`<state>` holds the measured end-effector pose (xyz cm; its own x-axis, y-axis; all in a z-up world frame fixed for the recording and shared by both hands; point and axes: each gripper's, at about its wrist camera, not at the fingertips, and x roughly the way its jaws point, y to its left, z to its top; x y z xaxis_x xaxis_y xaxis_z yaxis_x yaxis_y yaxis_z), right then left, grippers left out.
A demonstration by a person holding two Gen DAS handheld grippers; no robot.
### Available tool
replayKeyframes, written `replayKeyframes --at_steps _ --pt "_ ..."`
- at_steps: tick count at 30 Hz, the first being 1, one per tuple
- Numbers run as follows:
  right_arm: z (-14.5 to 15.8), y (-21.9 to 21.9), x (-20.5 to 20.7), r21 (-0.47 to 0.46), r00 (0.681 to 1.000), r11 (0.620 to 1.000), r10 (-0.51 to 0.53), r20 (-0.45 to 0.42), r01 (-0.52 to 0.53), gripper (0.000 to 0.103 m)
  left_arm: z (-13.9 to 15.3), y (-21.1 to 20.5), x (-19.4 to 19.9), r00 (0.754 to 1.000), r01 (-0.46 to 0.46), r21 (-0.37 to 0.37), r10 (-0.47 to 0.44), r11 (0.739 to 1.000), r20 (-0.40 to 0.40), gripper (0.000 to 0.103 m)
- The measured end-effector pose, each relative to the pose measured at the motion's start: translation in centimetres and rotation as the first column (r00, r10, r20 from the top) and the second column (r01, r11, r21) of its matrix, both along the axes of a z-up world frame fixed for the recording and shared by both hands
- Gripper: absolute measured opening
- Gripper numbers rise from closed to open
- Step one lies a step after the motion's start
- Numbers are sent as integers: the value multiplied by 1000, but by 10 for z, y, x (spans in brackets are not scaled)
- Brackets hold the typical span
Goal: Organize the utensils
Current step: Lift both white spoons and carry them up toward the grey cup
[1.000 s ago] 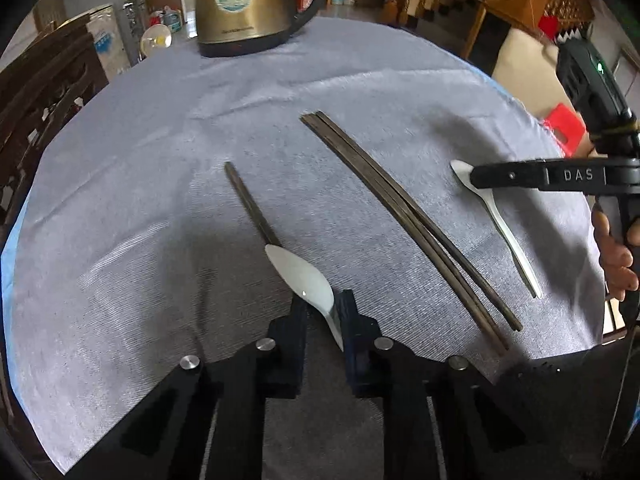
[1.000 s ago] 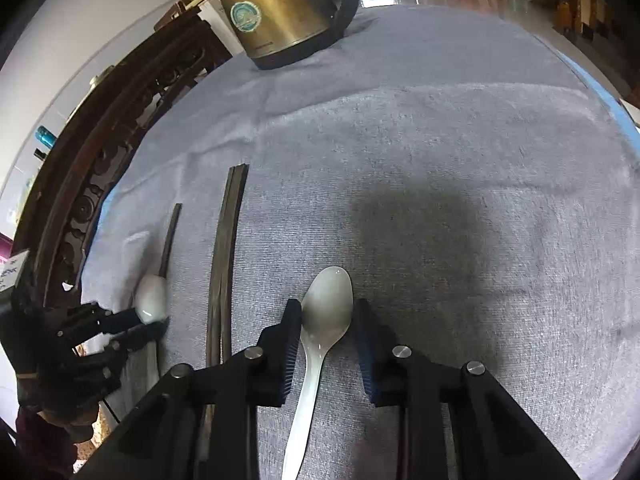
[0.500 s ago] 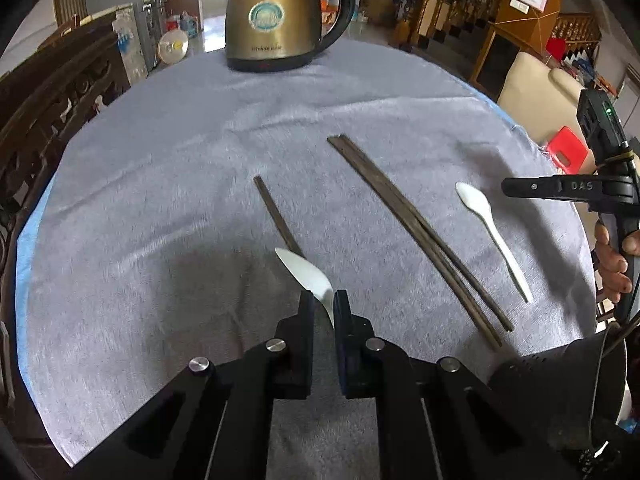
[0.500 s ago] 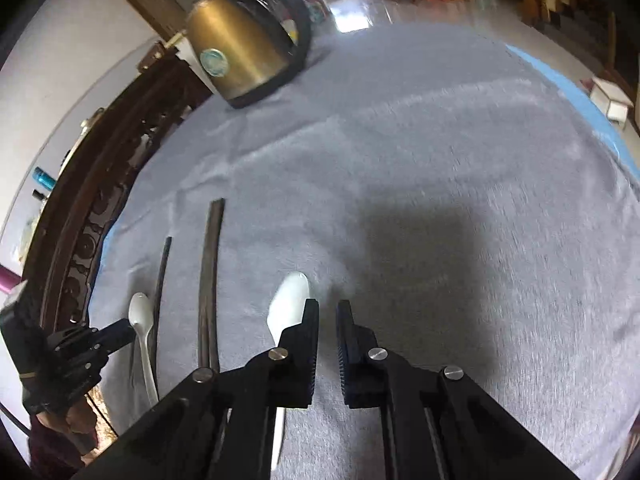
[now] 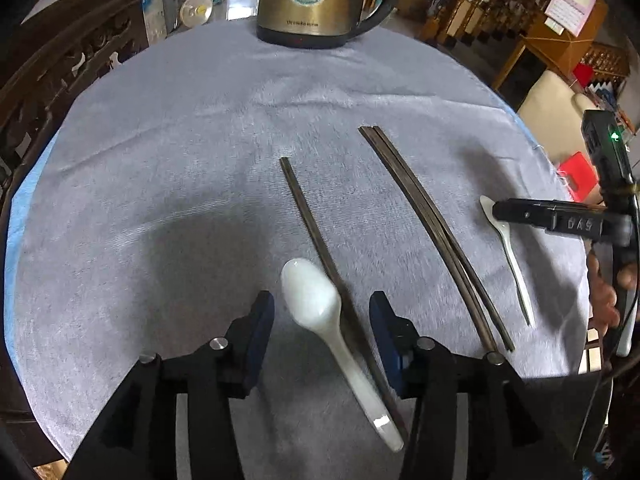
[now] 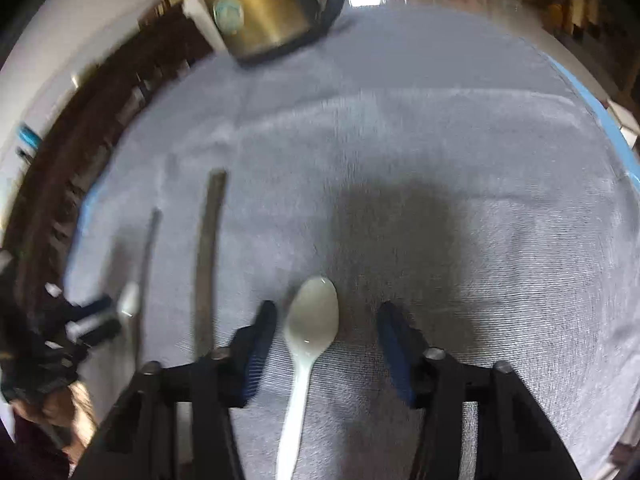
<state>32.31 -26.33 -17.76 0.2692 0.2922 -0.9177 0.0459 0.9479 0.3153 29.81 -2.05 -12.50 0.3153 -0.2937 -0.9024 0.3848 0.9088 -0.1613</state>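
Both my grippers are opening. My left gripper [image 5: 322, 320] straddles a white spoon [image 5: 316, 304] beside a lone chopstick [image 5: 308, 216] at lower centre, pads clear. My right gripper [image 6: 326, 332] frames another spoon [image 6: 314, 320]. The chopstick pair [image 5: 432, 224] lies apart; grouping seems unfinished. Right view is blurred.

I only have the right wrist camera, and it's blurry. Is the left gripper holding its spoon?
Observer: No. The left gripper has its jaws opening. The white spoon lies on the cloth between them, clear of the pads.
Operator: The dark strip in my view, is it one chopstick or two?
Observer: Two. It's a pair of chopsticks, tight together at the far end and splaying slightly nearer us.
Operator: And the thin one beyond it?
Observer: A single chopstick, running close alongside that spoon's handle.
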Motion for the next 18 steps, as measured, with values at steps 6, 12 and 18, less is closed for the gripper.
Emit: replayKeyframes --at_steps 6,12,18 --pt "7 14 -7 -85 998 995 62 26 -60 29 -12 -11 6 1000 -23 55 22 998 8 46" --pt "6 -23 -27 9 998 998 -61 34 60 29 -8 15 1 995 -97 -7 97 995 29 33" --pt "19 -67 -65 120 967 969 -230 108 217 29 10 48 -17 974 -202 -98 210 975 82 33"
